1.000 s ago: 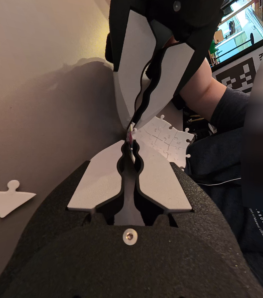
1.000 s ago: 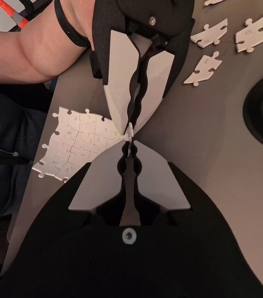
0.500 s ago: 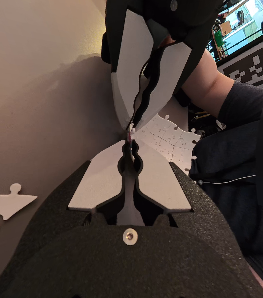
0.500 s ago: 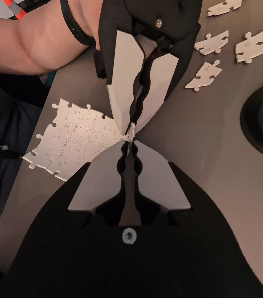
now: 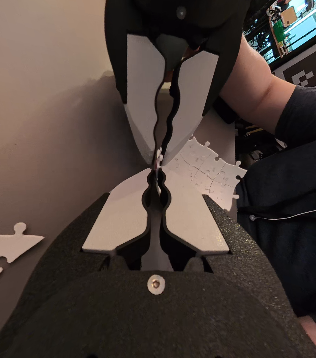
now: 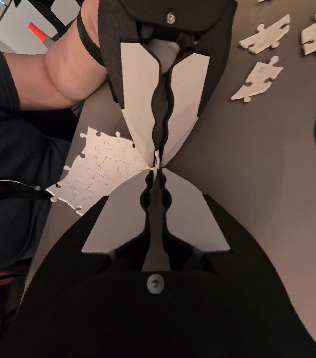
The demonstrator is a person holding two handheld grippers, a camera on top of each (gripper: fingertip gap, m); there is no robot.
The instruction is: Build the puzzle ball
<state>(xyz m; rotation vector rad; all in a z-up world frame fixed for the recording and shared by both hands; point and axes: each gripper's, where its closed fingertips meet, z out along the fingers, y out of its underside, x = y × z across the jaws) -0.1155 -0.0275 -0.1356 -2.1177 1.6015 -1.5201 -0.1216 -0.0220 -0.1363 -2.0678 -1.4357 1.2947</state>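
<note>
Joined sheet of white puzzle pieces (image 6: pixel 103 170) sits at the left, over the counter (image 6: pixel 250 174) edge and my lap. My left tool (image 5: pixel 155 170) and right tool (image 6: pixel 156 170) meet tip to tip, each pinched tight on the sheet's near edge, seen edge-on. Loose pieces (image 6: pixel 258 81) lie on the counter far right.
</note>
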